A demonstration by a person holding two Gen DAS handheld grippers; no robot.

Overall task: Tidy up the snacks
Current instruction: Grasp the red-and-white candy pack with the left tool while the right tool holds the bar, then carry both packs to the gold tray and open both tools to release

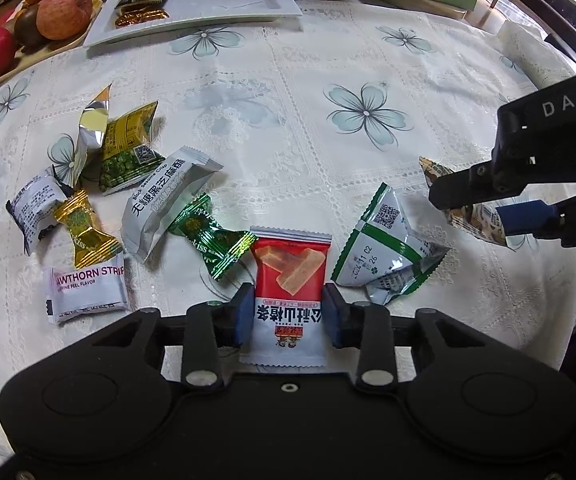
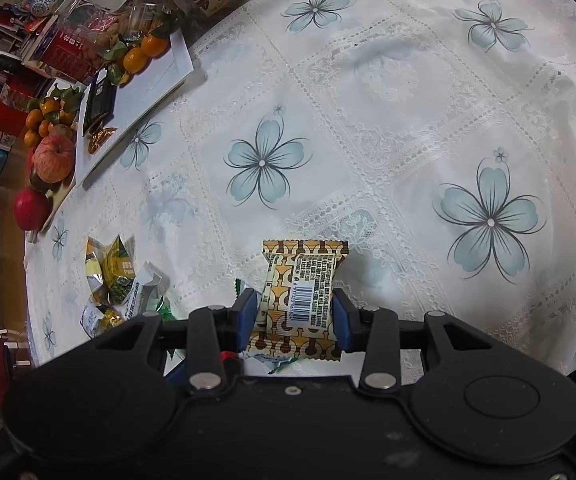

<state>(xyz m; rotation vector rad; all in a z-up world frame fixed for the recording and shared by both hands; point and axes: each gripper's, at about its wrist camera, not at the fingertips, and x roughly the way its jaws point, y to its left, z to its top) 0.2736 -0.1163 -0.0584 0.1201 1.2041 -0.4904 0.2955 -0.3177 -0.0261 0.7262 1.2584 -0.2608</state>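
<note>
your left claw (image 1: pixel 288 314) pinched the red-and-white foil snack packet (image 1: pixel 290 280). your right claw (image 2: pixel 294 322) gripped the brown-patterned wrapper (image 2: pixel 302 300). lifting straight up would have kept neighbours still.

flowered tablecloth (image 1: pixel 308 92) bears scattered snack packets (image 1: pixel 155 204), white tray (image 1: pixel 223 8), fruit (image 1: pixel 63 12).

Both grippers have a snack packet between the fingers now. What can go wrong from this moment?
1. The left gripper pinches the red and white packet only at its lower half, so it may swing or slip out when lifted.
2. The green candy and the green and white packet lie very close, so a sideways move may push them.
3. The right gripper squeezes the brown patterned packet; the snack inside might crush.
</note>
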